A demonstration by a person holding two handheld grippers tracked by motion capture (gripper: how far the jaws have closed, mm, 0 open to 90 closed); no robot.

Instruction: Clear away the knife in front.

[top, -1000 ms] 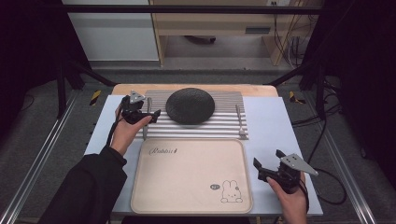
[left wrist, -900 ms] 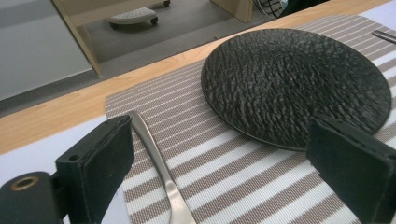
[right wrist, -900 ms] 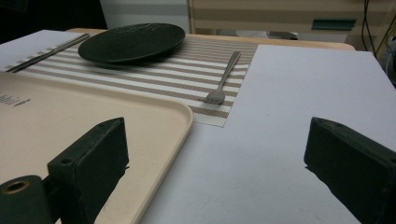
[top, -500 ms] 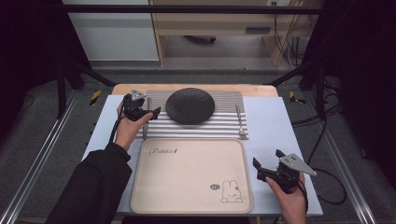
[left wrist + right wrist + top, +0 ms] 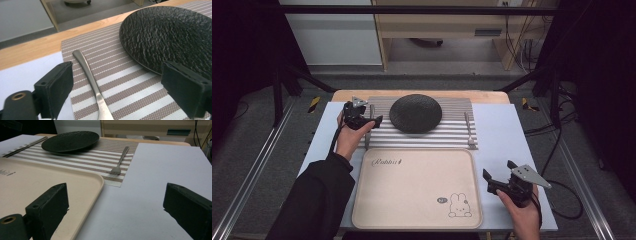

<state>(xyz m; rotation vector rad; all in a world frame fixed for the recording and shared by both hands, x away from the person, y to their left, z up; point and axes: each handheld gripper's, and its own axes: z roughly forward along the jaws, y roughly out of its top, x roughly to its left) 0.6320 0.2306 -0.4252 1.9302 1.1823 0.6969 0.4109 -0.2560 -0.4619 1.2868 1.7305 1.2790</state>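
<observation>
The left gripper is poised with jaws wide, just narrowing, around the knife handle on the striped mat's left edge. The flat handle could be skidded into the black plate (close by). The right gripper is held open near the tray.

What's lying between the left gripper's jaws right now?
In the left gripper view, a metal utensil handle lies on the striped placemat between the open jaws of the left gripper, untouched; the black plate sits beside it.

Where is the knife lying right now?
The knife lies on the striped placemat's left edge in the high view, left of the black plate, between the open left gripper's jaws, untouched.
</observation>
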